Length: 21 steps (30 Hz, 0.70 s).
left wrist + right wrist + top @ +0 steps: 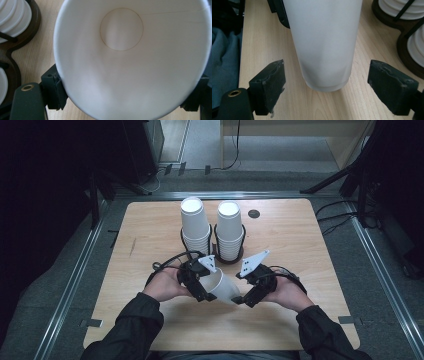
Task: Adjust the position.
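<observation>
A single white paper cup [222, 287] lies tilted just above the table between my two grippers. My left gripper [209, 287] is shut on it at the rim. In the left gripper view I look straight into the cup's mouth [130, 62], with a jaw pressed against each side of the rim. My right gripper [245, 296] stands open around the cup's base. In the right gripper view the base [324, 50] points at the camera, and there is a clear gap to each jaw.
Two stacks of upside-down white cups [195, 225] [230, 227] stand in a dark wooden holder [227, 259] just behind the grippers. A small dark round disc [254, 213] sits near the back edge of the wooden table [150, 245]. Metal rails run along the floor on both sides.
</observation>
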### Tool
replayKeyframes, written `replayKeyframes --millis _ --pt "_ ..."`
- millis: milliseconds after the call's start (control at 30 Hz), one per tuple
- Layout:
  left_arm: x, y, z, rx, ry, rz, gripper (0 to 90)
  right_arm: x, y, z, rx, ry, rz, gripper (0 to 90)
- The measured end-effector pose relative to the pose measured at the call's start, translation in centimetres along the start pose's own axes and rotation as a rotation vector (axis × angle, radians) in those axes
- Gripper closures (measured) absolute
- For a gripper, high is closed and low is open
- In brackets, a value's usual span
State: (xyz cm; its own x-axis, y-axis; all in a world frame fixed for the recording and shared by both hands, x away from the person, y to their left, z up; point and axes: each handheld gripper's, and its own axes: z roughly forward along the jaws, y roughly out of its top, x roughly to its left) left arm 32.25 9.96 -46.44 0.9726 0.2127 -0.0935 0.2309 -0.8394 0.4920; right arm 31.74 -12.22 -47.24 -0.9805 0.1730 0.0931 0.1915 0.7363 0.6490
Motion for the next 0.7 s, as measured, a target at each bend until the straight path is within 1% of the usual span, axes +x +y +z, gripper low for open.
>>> replayKeyframes --millis 33,67,167,233,300,367,433,467,533,567,600,633,700 --pt "-0.1 0.1 0.1 0.013 0.002 0.012 16.2 0.0 0.0 0.2 0.006 0.002 -0.002 14.8" --pt "-0.1 0.1 0.1 0.013 0.002 0.012 16.2 0.0 0.0 0.4 0.005 0.006 -0.008 14.8" --pt "-0.3 0.6 0.1 0.013 0.000 0.031 16.1 0.0 0.0 1.1 0.018 0.010 -0.010 14.9" --pt "-0.4 0.7 0.1 0.012 -0.004 0.034 16.1 0.1 0.0 1.3 0.017 0.013 -0.011 14.8" --pt "-0.6 0.9 0.1 0.012 -0.004 0.042 16.0 0.1 0.2 1.9 0.019 0.014 -0.020 14.9" --pt "-0.6 1.0 0.0 0.010 -0.002 0.043 15.9 0.1 0.3 2.0 0.017 0.015 -0.022 15.2" --pt "-0.7 1.1 0.0 0.003 -0.009 0.043 15.7 0.2 0.4 2.3 0.011 0.025 -0.020 16.0" --pt "-0.7 1.1 -0.1 0.002 -0.010 0.043 15.6 0.2 0.4 2.3 0.009 0.028 -0.017 17.9" --pt "-0.7 1.2 -0.2 0.000 -0.008 0.041 15.0 0.2 0.5 2.3 -0.008 0.039 -0.029 21.8" --pt "-0.7 1.2 -0.3 -0.002 -0.012 0.018 14.5 0.3 0.5 2.3 -0.014 0.031 -0.040 22.0" --pt "-0.7 1.2 -0.3 -0.002 -0.012 0.018 14.1 0.3 0.5 2.3 -0.014 0.031 -0.040 22.0" --pt "-0.8 1.2 -0.4 -0.012 -0.012 0.018 13.8 0.4 0.6 2.2 -0.016 0.034 -0.046 22.4" --pt "-0.8 1.2 -0.4 -0.017 -0.009 0.023 13.3 0.5 0.6 2.1 -0.022 0.023 -0.058 22.6"
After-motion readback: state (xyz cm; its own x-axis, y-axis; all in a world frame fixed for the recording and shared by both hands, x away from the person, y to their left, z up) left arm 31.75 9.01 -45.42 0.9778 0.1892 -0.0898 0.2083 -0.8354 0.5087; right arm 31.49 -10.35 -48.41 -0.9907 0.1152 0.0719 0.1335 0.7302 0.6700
